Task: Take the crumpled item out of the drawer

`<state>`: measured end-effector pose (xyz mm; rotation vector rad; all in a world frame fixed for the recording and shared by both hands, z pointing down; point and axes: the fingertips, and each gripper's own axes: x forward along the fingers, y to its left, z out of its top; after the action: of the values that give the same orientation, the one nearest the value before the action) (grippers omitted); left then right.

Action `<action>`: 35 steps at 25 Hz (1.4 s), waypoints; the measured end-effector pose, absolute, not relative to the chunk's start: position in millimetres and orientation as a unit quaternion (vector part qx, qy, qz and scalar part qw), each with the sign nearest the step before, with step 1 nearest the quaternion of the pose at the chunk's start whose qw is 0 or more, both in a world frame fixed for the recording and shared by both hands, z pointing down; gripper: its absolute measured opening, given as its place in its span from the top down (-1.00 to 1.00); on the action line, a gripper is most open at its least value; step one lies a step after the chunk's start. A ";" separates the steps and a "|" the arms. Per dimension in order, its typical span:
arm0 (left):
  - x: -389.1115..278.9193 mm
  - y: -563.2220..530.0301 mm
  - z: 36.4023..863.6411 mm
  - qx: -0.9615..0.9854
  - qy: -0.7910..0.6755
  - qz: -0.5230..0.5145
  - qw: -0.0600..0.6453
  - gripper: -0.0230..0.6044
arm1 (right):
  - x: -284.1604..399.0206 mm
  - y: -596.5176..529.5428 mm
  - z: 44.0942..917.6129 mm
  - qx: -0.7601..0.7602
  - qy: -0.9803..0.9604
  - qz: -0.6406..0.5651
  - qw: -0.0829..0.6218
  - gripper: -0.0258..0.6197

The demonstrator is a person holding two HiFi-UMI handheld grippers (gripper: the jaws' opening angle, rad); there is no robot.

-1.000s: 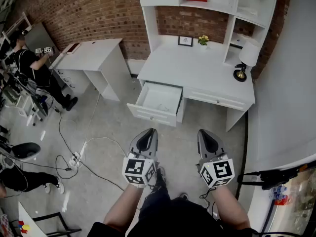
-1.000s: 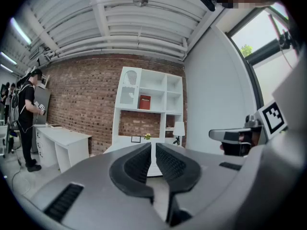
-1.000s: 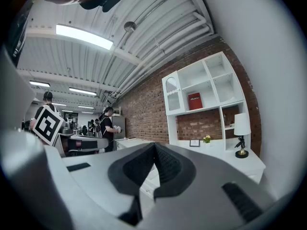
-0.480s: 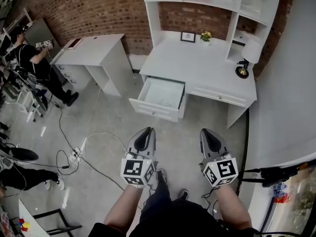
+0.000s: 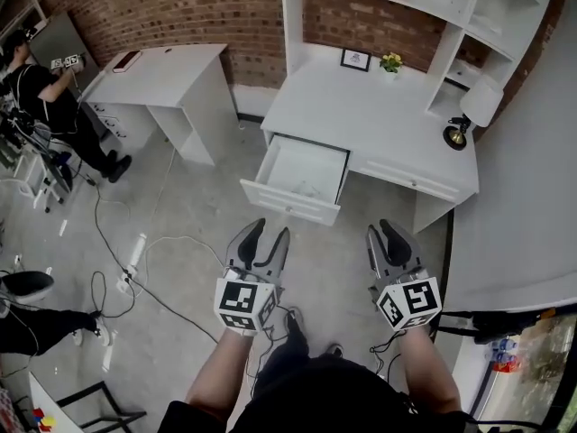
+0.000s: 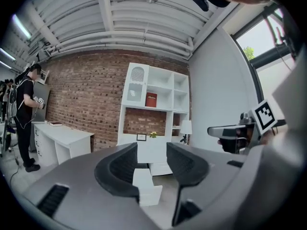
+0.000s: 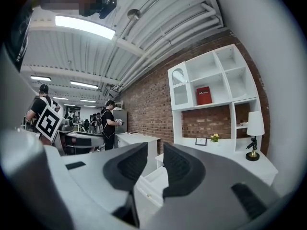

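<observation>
Left gripper (image 5: 269, 233) and right gripper (image 5: 382, 231) are nearing the open drawer (image 5: 288, 207), jaws just widening, empty; I'm lining up squarely over the crumpled item (image 5: 307, 188).

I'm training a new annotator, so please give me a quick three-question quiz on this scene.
1. True or false: the drawer of the desk is shut.
2. Where does the lamp stand? A) on the desk, at its right end in the head view B) on the floor C) inside the drawer
3. What do the left gripper and right gripper hold?
Key: 1 false, it is pulled out. 2 A. 3 nothing; both sets of jaws have just been opening, with nothing between them.
</observation>
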<state>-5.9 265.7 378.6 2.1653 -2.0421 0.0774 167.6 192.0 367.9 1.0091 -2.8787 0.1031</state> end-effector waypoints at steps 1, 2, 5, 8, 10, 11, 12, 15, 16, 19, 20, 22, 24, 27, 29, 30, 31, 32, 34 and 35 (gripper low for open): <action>-15.0 262.0 382.7 0.725 -0.683 0.023 0.087 0.39 | 158.9 187.9 370.1 0.330 -0.942 0.033 0.049 0.64; -23.2 258.4 386.4 0.726 -0.681 0.020 0.092 0.39 | 151.5 183.8 372.1 0.331 -0.941 0.033 0.053 0.63; -45.1 247.4 393.8 0.730 -0.675 0.015 0.101 0.39 | 132.9 172.0 376.3 0.340 -0.937 0.042 0.066 0.62; -64.3 236.8 398.6 0.733 -0.672 0.020 0.102 0.39 | 115.1 160.0 382.8 0.346 -0.934 0.052 0.069 0.62; -72.3 231.3 401.8 0.735 -0.670 0.026 0.103 0.39 | 106.2 153.2 387.3 0.348 -0.933 0.059 0.069 0.62; -75.8 228.9 403.5 0.735 -0.669 0.028 0.105 0.39 | 101.9 150.1 389.1 0.349 -0.933 0.061 0.070 0.62; -79.2 226.3 405.5 0.735 -0.668 0.030 0.107 0.39 | 97.8 147.0 391.0 0.348 -0.933 0.062 0.072 0.62; -88.9 215.4 415.0 0.732 -0.670 0.034 0.120 0.39 | 87.3 134.8 399.9 0.347 -0.932 0.067 0.077 0.62; -91.5 210.4 418.7 0.730 -0.671 0.036 0.125 0.39 | 84.1 129.8 403.6 0.346 -0.932 0.070 0.079 0.62; -97.5 193.4 426.9 0.726 -0.673 0.047 0.133 0.39 | 74.1 112.9 413.8 0.338 -0.934 0.074 0.085 0.62; -99.8 187.4 428.9 0.725 -0.673 0.051 0.134 0.39 | 70.6 105.9 416.9 0.336 -0.935 0.076 0.085 0.62; -104.7 174.2 433.9 0.722 -0.676 0.060 0.136 0.39 | 63.7 89.5 423.6 0.331 -0.936 0.083 0.084 0.62; -109.3 159.3 441.7 0.718 -0.677 0.072 0.141 0.39 | 56.6 71.1 430.7 0.325 -0.938 0.090 0.084 0.62; -116.2 132.6 455.3 0.714 -0.678 0.093 0.150 0.39 | 43.7 41.3 438.0 0.313 -0.941 0.098 0.084 0.62; -119.4 110.6 464.6 0.711 -0.677 0.105 0.158 0.39 | 36.8 18.0 441.9 0.305 -0.943 0.100 0.084 0.62; -119.7 98.7 469.9 0.710 -0.676 0.111 0.163 0.39 | 35.3 5.3 445.6 0.303 -0.943 0.103 0.085 0.62; -119.4 87.1 475.6 0.709 -0.675 0.119 0.167 0.39 | 34.9 -7.5 451.0 0.303 -0.943 0.110 0.087 0.62; -119.3 76.1 481.6 0.707 -0.674 0.127 0.172 0.39 | 34.8 -19.6 457.8 0.303 -0.941 0.119 0.090 0.62; -120.4 57.6 492.5 0.703 -0.673 0.142 0.181 0.39 | 32.9 -39.6 471.7 0.299 -0.940 0.136 0.096 0.62; -121.5 50.3 497.0 0.700 -0.673 0.148 0.186 0.39 | 31.1 -47.4 477.6 0.296 -0.939 0.142 0.098 0.62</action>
<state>-121.5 50.3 497.0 1.9726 -1.8964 0.4170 31.1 -47.4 477.6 0.8755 -2.7795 0.4213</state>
